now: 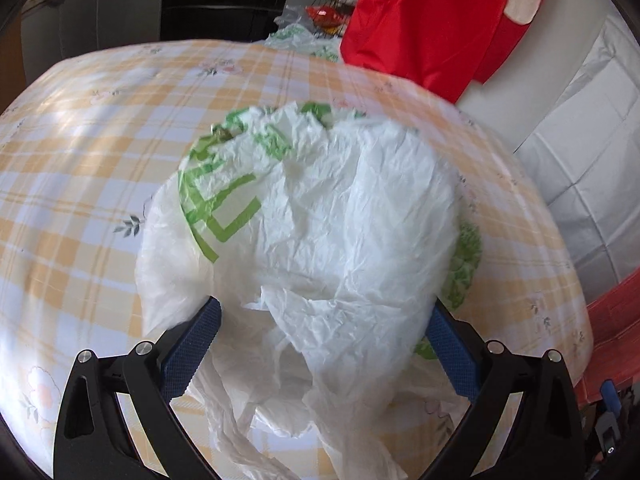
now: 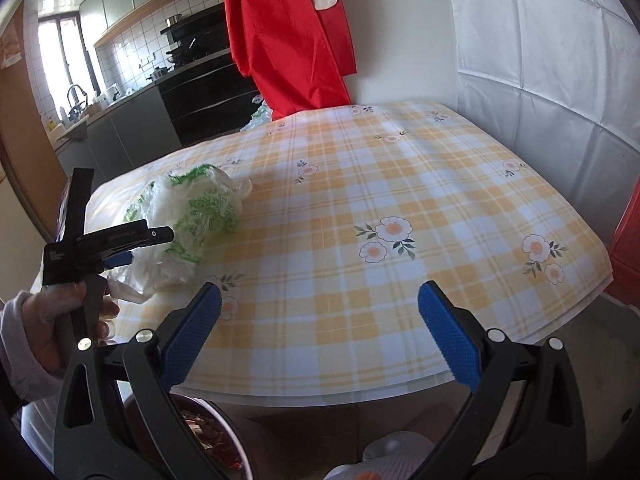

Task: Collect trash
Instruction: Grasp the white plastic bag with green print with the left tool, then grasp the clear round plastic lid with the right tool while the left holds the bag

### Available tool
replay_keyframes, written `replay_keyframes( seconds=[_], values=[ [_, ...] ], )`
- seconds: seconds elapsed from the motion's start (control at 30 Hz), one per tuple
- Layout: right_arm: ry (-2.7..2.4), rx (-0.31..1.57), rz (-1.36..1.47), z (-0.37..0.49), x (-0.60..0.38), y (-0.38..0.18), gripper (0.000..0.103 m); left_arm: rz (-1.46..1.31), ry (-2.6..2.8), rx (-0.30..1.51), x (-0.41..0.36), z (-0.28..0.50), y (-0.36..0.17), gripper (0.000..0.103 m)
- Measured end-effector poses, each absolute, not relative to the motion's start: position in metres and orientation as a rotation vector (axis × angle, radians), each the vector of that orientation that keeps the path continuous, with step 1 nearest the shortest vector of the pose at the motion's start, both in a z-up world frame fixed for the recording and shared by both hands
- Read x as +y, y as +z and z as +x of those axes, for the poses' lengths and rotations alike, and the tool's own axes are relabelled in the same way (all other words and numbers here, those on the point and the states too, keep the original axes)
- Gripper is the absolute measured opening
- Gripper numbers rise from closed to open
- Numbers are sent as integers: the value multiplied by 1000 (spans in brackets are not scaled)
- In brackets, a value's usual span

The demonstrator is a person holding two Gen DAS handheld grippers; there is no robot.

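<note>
A crumpled white plastic bag with green print (image 1: 320, 220) lies on the yellow checked tablecloth (image 1: 80, 184). My left gripper (image 1: 324, 328) is open, its blue pads on either side of the bag's near end, the bag bulging between them. In the right wrist view the same bag (image 2: 188, 216) sits at the table's left edge, with the left gripper (image 2: 132, 246) at it, held by a hand. My right gripper (image 2: 320, 312) is open and empty, above the table's near edge, well to the right of the bag.
A red garment (image 2: 288, 36) hangs at the table's far side. A white padded wall (image 2: 540, 80) stands to the right, a red object (image 2: 628, 256) at the right edge. A bin with trash (image 2: 208, 440) sits below the table's near edge. Another plastic bag (image 1: 296, 38) lies beyond the table.
</note>
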State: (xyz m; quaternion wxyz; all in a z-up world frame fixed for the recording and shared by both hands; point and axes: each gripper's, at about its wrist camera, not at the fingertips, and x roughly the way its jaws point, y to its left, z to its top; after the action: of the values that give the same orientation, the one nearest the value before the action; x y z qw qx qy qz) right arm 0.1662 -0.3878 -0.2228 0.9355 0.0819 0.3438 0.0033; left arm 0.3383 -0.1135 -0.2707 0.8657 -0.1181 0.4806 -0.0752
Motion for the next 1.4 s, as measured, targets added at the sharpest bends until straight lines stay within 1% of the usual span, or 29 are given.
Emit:
replay_keyframes(
  seconds=[0.13, 0.17, 0.2, 0.23, 0.27, 0.3, 0.33, 0.43, 0.67, 0.77, 0.87, 0.97, 1.13, 1.23, 1.4],
  values=[
    [13, 685, 99, 168, -379, -225, 97, -196, -169, 998, -118, 336, -272, 97],
    [13, 685, 91, 169, -377, -225, 97, -173, -171, 994, -119, 334, -272, 95],
    [15, 689, 90, 171, -375, -226, 97, -137, -160, 989, -119, 333, -271, 82],
    [18, 693, 104, 174, -375, -226, 97, -99, -149, 986, -119, 331, -270, 62],
    [23, 694, 120, 176, -376, -227, 97, -87, -154, 987, -118, 331, -269, 51],
    [27, 696, 134, 179, -377, -227, 97, -98, -176, 992, -115, 330, -268, 34],
    [32, 701, 148, 181, -378, -228, 97, -110, -188, 989, -110, 329, -266, 23],
    [45, 719, 171, 191, -377, -230, 97, -125, -198, 933, -95, 318, -252, 15],
    [141, 655, 141, 221, -360, -229, 97, -203, -159, 803, -28, 278, -217, 13],
    [243, 714, 81, 257, -342, -231, 97, -256, -93, 768, 11, 261, -208, 13],
    [252, 749, -49, 301, -318, -230, 97, -296, -35, 739, 41, 246, -201, 13],
    [297, 809, -24, 342, -307, -237, 97, -323, -1, 714, 61, 232, -196, 13],
    [278, 967, -55, 410, -277, -260, 97, -335, -17, 716, 68, 221, -195, 13],
    [244, 1001, -104, 435, -260, -270, 97, -343, -37, 714, 71, 217, -195, 13],
    [186, 1053, -98, 457, -252, -287, 97, -327, -65, 710, 72, 213, -197, 13]
  ],
)
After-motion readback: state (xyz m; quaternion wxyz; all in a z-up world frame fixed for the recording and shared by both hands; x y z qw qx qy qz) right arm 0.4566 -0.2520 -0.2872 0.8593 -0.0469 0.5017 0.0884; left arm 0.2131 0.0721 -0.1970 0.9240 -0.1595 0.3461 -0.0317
